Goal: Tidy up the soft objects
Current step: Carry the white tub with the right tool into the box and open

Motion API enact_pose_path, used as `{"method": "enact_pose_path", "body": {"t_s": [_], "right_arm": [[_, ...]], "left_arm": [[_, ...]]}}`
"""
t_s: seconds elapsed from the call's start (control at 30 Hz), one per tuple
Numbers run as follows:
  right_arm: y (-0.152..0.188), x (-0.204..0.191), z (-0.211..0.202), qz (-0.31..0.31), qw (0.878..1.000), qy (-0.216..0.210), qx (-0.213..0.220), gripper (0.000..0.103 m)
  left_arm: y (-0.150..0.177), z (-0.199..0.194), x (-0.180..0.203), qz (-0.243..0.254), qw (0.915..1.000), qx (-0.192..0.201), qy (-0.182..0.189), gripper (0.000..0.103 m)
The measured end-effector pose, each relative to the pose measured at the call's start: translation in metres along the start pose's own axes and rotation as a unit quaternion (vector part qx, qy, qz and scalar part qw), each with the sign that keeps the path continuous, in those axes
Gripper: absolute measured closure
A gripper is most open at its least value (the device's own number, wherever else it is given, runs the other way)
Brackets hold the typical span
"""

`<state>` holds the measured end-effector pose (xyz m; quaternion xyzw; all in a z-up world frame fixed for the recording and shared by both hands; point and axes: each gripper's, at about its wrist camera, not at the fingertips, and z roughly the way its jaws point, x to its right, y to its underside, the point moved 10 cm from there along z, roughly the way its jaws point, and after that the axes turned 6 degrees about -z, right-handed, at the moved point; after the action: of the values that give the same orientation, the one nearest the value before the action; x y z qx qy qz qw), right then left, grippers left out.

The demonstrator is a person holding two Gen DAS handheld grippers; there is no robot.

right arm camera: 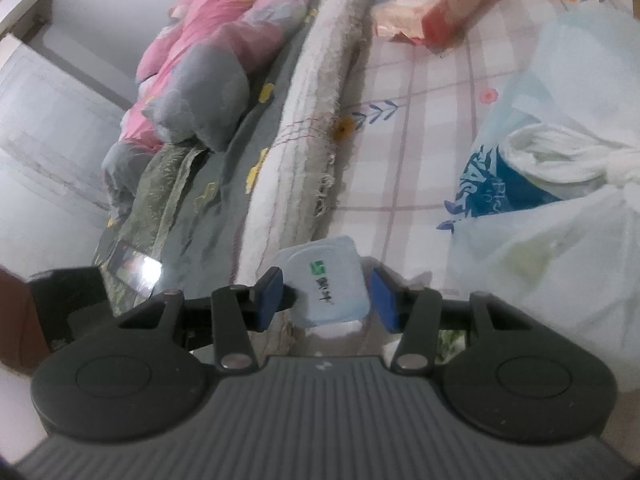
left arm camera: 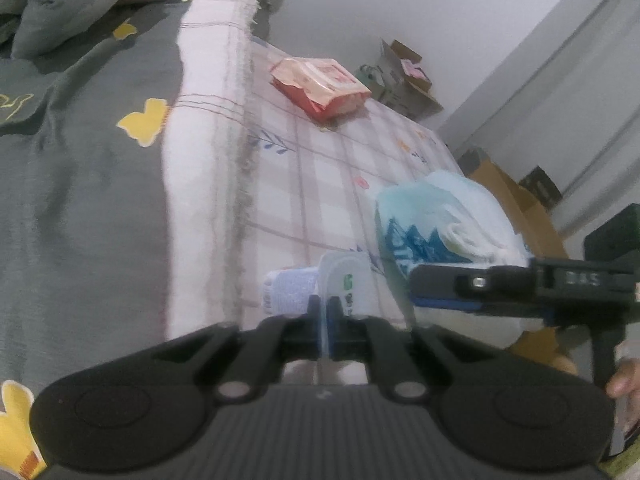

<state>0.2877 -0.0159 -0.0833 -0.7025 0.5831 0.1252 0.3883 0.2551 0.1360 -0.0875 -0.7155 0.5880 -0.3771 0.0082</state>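
A small pale-blue translucent pack (right arm camera: 328,276) with a green logo hangs over the checked bed sheet (right arm camera: 420,120). My right gripper (right arm camera: 327,300) is shut on it, a blue pad on each side. In the left wrist view the same pack (left arm camera: 346,280) shows edge-on, and my left gripper (left arm camera: 324,316) is shut on its thin edge. The right gripper's upper finger (left arm camera: 472,282) reaches in from the right. A red-orange tissue pack (left arm camera: 320,88) (right arm camera: 436,4) lies farther along the sheet. A pale plastic bag (left arm camera: 440,220) (right arm camera: 560,160) with blue print holds white soft goods.
A grey duvet (left arm camera: 80,160) with yellow shapes and a white fringed blanket edge (left arm camera: 204,140) run along the left. A pink quilt (right arm camera: 224,20) and a grey cushion (right arm camera: 200,108) lie farther back. Cardboard boxes (left arm camera: 404,80) (left arm camera: 516,200) stand beyond the bed. A hand (left arm camera: 624,384) shows at the right.
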Motion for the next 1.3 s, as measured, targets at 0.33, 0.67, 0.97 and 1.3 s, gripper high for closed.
{"method": "enact_pose_path", "body": {"t_s": [0.33, 0.67, 0.97, 1.3], "right_arm": [[-0.008, 0.008, 0.054, 0.034, 0.999, -0.013, -0.037, 0.057], [0.001, -0.002, 0.045, 0.057, 0.996, -0.046, -0.043, 0.075], [-0.011, -0.015, -0.046, 0.041, 0.995, -0.089, 0.026, 0.075], [-0.015, 0.061, -0.218, 0.055, 0.988, -0.035, 0.142, 0.075]], "left_arm": [[-0.002, -0.002, -0.010, -0.006, 0.9999, 0.006, -0.007, 0.098], [-0.002, -0.019, 0.004, -0.003, 0.9997, 0.022, -0.011, 0.097], [-0.012, -0.062, 0.097, 0.063, 0.9950, 0.073, 0.025, 0.097], [0.017, -0.020, 0.265, 0.157, 0.9797, 0.048, 0.115, 0.096]]}}
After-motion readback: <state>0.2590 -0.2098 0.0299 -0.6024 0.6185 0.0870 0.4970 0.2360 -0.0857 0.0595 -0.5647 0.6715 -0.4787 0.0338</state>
